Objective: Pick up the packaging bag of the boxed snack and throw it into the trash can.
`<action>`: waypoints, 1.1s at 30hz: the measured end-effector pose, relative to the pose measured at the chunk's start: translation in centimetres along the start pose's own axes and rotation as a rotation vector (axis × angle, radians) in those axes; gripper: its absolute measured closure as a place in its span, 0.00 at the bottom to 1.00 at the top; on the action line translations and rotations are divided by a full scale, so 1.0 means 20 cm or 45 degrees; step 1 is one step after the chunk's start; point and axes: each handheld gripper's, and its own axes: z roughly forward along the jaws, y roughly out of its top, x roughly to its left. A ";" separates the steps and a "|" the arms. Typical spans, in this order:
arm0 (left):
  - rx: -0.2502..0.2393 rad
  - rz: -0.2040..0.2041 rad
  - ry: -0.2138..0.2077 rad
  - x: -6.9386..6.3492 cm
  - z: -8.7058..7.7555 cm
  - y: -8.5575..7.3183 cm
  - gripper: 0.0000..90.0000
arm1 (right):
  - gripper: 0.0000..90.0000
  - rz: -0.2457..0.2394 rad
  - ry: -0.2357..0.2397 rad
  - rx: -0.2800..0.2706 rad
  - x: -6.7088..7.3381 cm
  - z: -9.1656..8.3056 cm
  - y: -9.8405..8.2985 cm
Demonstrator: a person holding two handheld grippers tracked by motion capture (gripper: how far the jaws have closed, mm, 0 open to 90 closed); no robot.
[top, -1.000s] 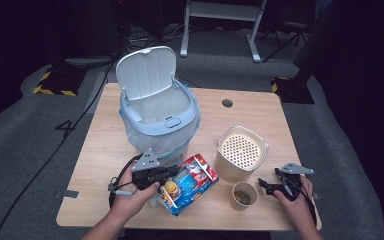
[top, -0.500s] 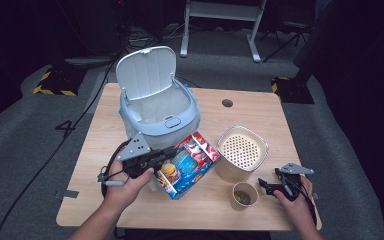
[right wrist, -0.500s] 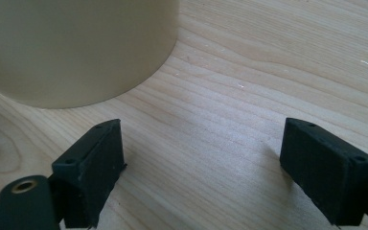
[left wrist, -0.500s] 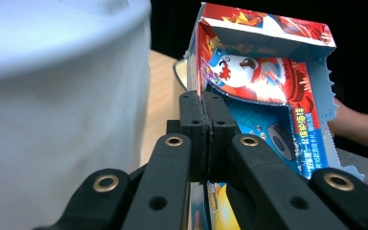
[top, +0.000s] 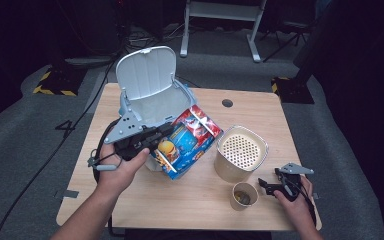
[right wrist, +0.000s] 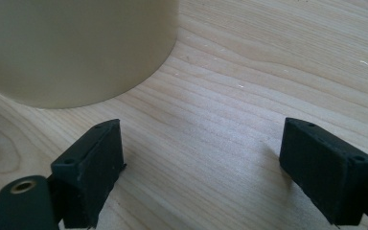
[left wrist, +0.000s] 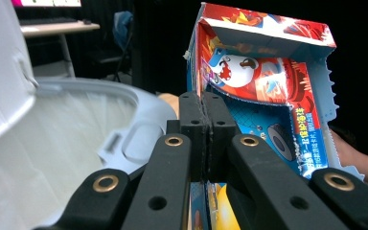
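While my left gripper (top: 166,134) is clamped tight on its edge, the snack box (top: 186,141) shows glossy red and blue cardboard with cartoon figures, its top flap torn open along a ragged perforated strip. It sticks out ahead of my left gripper, tilted and clear of the counter (top: 205,200), right at the rim of the open white bin (top: 147,85). My right gripper (top: 268,186) rests on the counter with its jaws spread and nothing between them, beside the cream container (top: 240,153) and the paper cup (top: 243,196).
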 end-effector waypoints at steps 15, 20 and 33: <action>-0.080 0.039 0.117 0.12 -0.03 0.24 0.98 | 0.17 0.000 -0.002 -0.002 0.00 0.00 0.00; -0.109 0.048 0.162 0.15 -0.04 0.29 0.98 | 0.17 0.000 0.000 -0.001 0.00 0.00 0.00; -0.177 0.010 0.311 0.27 -0.02 0.38 0.98 | 0.17 0.000 0.000 -0.001 0.00 0.00 0.00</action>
